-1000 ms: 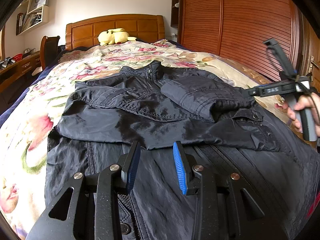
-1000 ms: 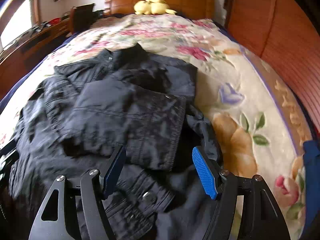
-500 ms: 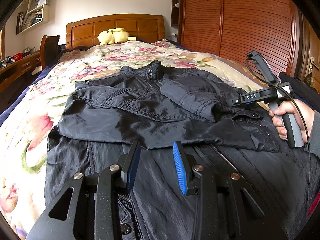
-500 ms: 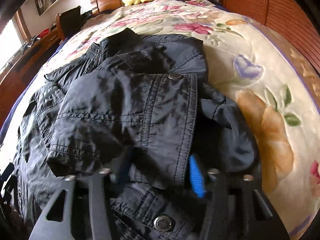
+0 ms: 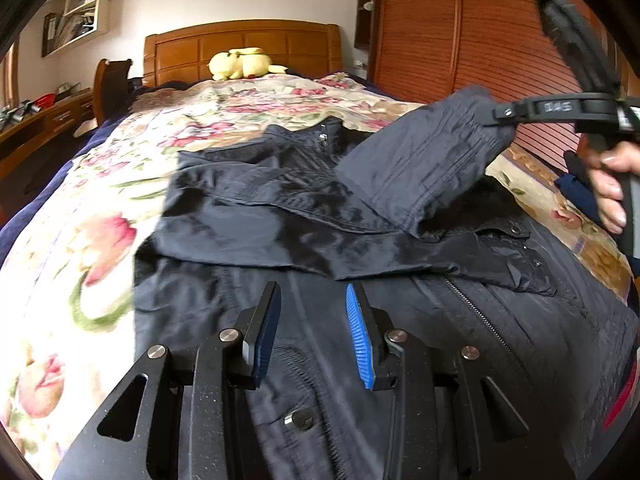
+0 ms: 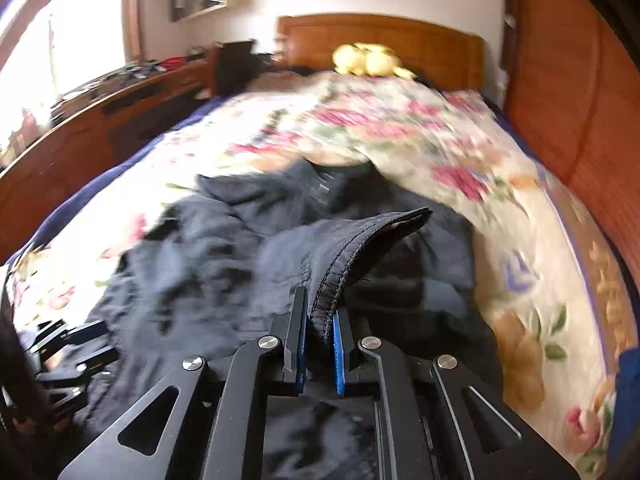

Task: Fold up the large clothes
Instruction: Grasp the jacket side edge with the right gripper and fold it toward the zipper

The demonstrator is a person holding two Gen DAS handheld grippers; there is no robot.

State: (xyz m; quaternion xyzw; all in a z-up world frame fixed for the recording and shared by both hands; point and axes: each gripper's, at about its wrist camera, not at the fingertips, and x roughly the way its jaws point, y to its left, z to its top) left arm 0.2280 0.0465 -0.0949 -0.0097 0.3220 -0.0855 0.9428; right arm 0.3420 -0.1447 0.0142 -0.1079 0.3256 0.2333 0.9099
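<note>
A dark navy jacket (image 5: pixel 280 220) lies spread on the floral bedspread (image 5: pixel 80 248), collar towards the headboard. Its right sleeve (image 5: pixel 420 160) is raised off the body of the jacket. My right gripper (image 5: pixel 500 114), held by a hand at the right, grips the cuff. In the right wrist view the stitched cuff edge (image 6: pixel 340 264) sits pinched between the pads of that gripper (image 6: pixel 318 320), whose jaws are closing on it. My left gripper (image 5: pixel 312 320) hovers over the jacket's lower front near the zipper (image 5: pixel 480 320), open, with nothing between its fingers.
A yellow plush toy (image 5: pixel 240 65) rests by the wooden headboard (image 5: pixel 240 38). A slatted wooden wardrobe (image 5: pixel 440 40) runs along the bed's right side. A desk (image 5: pixel 40 128) and chair (image 5: pixel 112 84) stand to the left. Bare bedspread surrounds the jacket.
The right gripper came down onto the folded sleeve, closed on its cuff and lifted it up and to the right. The left gripper stayed open and barely shifted.
</note>
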